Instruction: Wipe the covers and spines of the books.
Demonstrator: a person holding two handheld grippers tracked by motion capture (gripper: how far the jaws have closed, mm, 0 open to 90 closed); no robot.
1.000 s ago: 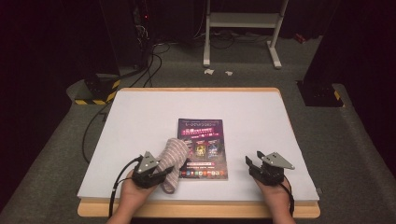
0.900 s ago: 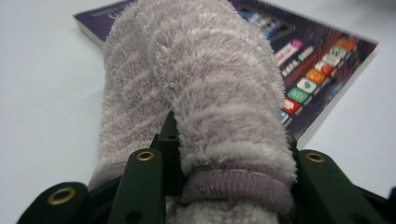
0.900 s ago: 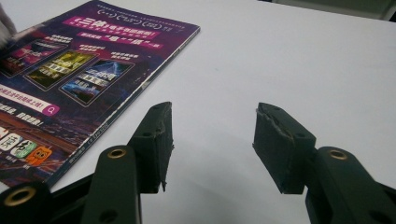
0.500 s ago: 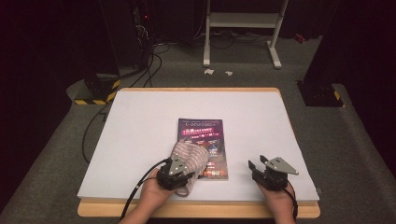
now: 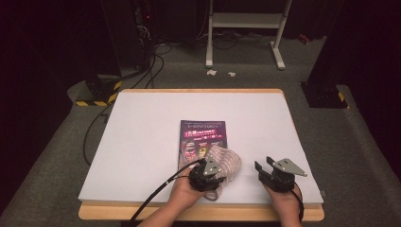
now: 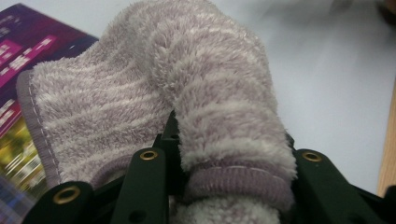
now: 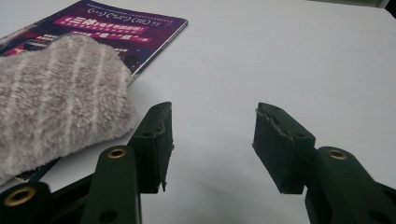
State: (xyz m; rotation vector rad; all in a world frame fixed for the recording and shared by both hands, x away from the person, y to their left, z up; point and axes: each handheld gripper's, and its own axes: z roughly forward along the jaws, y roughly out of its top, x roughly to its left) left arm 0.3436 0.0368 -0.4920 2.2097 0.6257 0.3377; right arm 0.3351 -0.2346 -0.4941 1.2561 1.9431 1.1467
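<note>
- Fleecy striped cloth (image 6: 154,98) is bunched between the jaws of my left gripper (image 5: 206,174), which pinches a fold of it hard; the rest drapes over the near right corner of the magazine (image 5: 202,138).
- Taking the magazine as my landmark: the cloth covers its near end and spills off its right edge onto the white table (image 5: 142,127), and I judge I am wiping across the cover.
- Just to the right of the magazine, level with its near edge, my right gripper (image 7: 211,135) rests low over bare table, jaws spread with nothing between them.
- Risk one: nothing pins the glossy magazine, so the cloth's drag could slide or skew it toward the table's near edge.
- Risk two: the loose hem could catch the cover's edge and curl or crease a page.
- Risk three: the grip takes only one fold, so a snag might pull it free.
</note>
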